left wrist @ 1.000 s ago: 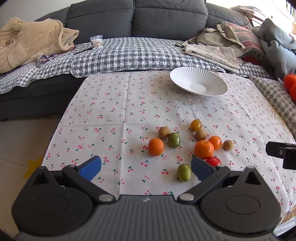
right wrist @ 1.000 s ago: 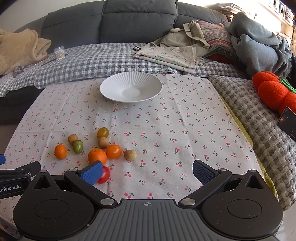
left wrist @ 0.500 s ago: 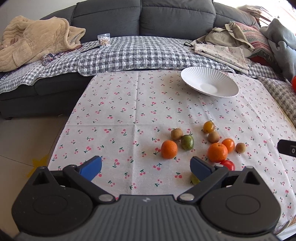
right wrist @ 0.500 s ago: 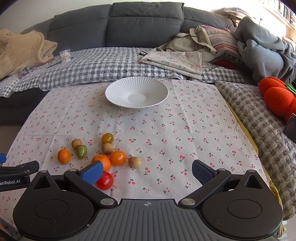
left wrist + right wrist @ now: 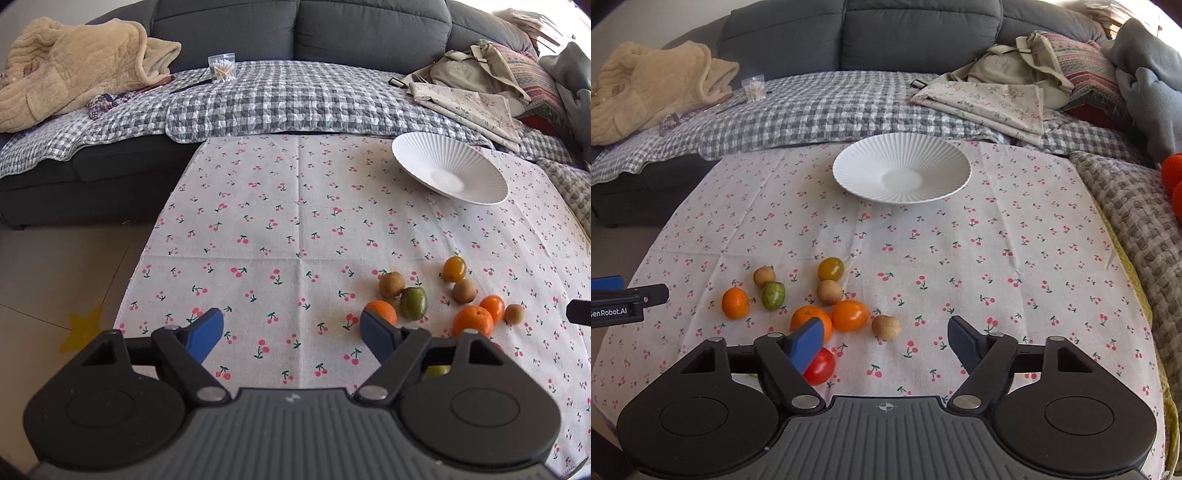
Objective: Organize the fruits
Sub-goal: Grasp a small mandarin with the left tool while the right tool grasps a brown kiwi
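1. Here, nearest us, our left gripper (image 5: 291,332) has its blue-padded fingers (image 5: 205,334) about half apart and closing, with only cherry-print cloth between them; they grip nothing.
2. Our right gripper (image 5: 884,341) also has its fingers (image 5: 807,345) closing, apart, with bare cloth in the gap. Its left pad sits in front of the red tomato (image 5: 820,366) and the large orange (image 5: 809,319); we cannot tell whether it touches them.
3. The fruits lie loose on the worktop (image 5: 997,258), left of the right gripper: a glossy orange tomato (image 5: 850,315), a small mandarin (image 5: 735,302), a green oval fruit (image 5: 773,295), a yellow tomato (image 5: 830,268) and three dull brown round ones, such as the one (image 5: 885,326) just right of the cluster.
4. The cloth is thin, creased in fold lines.
5. Farther off stands a white ribbed plate (image 5: 868,162), shallow and round.
6. Beyond is a grey sofa (image 5: 905,33) under a puckered checked quilt (image 5: 831,107), with a fluffy beige blanket (image 5: 650,85).
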The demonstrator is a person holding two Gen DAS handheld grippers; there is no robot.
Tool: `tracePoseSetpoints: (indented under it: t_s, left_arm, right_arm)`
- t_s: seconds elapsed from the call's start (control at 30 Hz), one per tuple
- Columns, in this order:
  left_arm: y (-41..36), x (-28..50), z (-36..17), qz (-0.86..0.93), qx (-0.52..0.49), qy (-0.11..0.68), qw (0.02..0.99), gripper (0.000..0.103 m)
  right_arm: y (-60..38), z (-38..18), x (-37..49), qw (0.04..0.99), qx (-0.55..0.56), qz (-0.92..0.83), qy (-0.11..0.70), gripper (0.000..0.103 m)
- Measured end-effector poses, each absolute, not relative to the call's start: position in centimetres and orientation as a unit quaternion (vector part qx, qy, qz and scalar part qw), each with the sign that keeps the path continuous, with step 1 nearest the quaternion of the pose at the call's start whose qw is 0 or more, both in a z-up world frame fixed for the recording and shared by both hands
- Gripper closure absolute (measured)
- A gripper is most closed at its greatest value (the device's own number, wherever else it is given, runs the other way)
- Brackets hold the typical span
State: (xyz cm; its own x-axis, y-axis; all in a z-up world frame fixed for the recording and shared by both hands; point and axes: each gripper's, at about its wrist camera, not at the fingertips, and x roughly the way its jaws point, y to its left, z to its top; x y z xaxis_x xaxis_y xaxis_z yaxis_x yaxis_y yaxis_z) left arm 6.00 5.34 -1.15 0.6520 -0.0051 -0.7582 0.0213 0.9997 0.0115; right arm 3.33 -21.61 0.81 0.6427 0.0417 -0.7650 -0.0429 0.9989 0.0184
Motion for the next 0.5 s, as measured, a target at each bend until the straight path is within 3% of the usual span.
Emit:
tracePoseSetpoints:
  t_s: [0.2, 0.43, 0.5]
  left_arm:
    - [4.4, 8.0, -2.7, -0.047, 0.019, 0.442, 0.896, 0.04]
    - [2.4, 10.0, -5.5, -0.079, 0.045, 0.459, 0.884, 0.04]
    - [2.0, 10.1, -5.8, -0.086, 0.047, 0.453, 0.886, 0.036]
  right_arm:
    - [-23.0, -0.5, 6.4, 0.891, -0.006, 0.05, 0.45, 0.053]
    - [-23.6, -2.9, 8.0, 0.875, -0.016, 0.095, 0.474, 0.053]
    - [-23.5, -3.5, 8.2, 0.873, -0.023, 0.108, 0.475, 0.053]
